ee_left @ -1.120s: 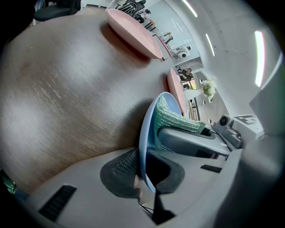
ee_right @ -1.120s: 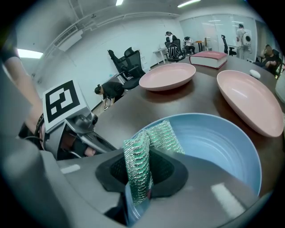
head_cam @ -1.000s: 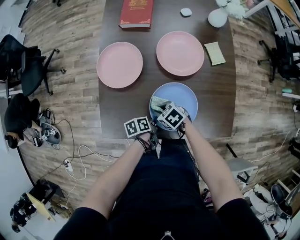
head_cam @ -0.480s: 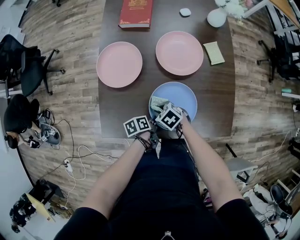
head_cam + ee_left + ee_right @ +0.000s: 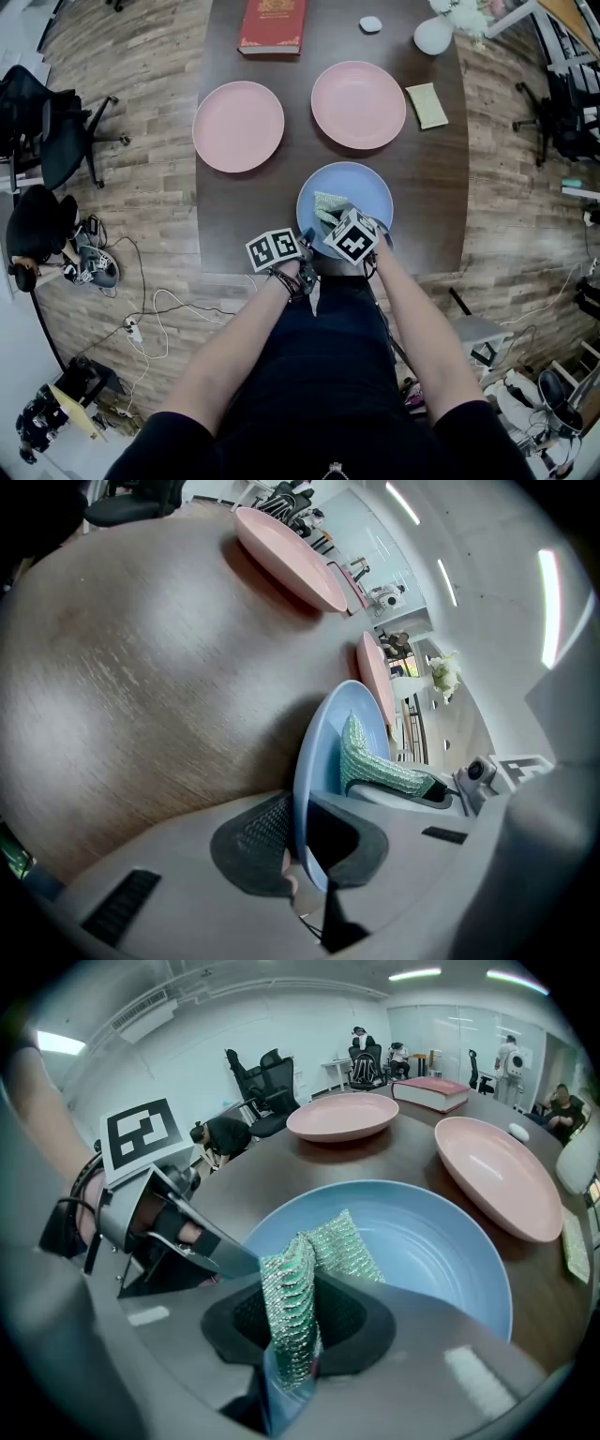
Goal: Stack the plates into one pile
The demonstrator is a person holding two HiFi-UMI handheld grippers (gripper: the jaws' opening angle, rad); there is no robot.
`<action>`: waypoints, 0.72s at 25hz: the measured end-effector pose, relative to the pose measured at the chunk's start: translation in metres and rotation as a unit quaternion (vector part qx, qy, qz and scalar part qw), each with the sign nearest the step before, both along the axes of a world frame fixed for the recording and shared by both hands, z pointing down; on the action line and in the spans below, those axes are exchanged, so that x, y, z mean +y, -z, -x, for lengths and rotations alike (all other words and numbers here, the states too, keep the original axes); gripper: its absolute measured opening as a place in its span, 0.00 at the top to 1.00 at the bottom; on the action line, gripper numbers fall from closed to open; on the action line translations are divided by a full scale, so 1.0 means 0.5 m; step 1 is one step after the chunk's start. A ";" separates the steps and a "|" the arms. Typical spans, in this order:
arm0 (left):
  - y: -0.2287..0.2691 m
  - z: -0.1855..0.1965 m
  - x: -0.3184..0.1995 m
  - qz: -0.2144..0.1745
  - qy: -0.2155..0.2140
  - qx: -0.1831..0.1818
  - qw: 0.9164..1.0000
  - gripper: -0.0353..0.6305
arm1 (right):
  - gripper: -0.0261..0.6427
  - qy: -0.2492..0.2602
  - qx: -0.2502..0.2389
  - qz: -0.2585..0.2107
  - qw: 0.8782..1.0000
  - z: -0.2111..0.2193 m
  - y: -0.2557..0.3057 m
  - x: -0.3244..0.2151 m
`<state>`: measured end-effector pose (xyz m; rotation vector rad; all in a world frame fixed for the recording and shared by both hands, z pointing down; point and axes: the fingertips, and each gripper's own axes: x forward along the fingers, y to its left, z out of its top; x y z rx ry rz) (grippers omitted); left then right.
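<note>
Where I look for writing, little can be read. The red book (image 5: pixel 273 25) at the far edge of the surface (image 5: pixel 262 202) has gold print on its cover, too small for me to make out. The marker cubes (image 5: pixel 274 249) on the rig show only black-and-white square patterns.

Seen from above, the dark wooden surface holds three plates. The blue plate (image 5: pixel 370 192) sits at the near edge, right of the middle. Two pink plates lie beyond it, apart from it and from each other: the left pink plate (image 5: pixel 238 127) toward the left edge, the right pink plate (image 5: pixel 358 105) toward the right edge. A pale yellow pad (image 5: pixel 430 105) lies just beside the right pink plate, by the right edge. A white vase (image 5: pixel 435 35) stands at the far right corner.

My left gripper (image 5: pixel 300 829) has its jaws closed on the near-left rim of the blue plate, one pad on the rim's outer side and one on its inner side.

My right gripper (image 5: pixel 292 1321) sits just beside it at the plate's near rim. Its jaws pinch a green mesh cloth (image 5: pixel 328 1237), which stands folded between the pads and trails forward into the plate's bowl. A sliver of blue shows below the cloth between the jaws; I cannot tell whether the rim is caught there too.
</note>
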<state>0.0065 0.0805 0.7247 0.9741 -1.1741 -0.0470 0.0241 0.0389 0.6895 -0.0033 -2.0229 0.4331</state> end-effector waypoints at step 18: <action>0.009 0.005 -0.008 -0.011 -0.017 -0.029 0.999 0.89 | 0.84 -0.026 -0.011 -0.026 0.999 -0.046 0.011 -0.024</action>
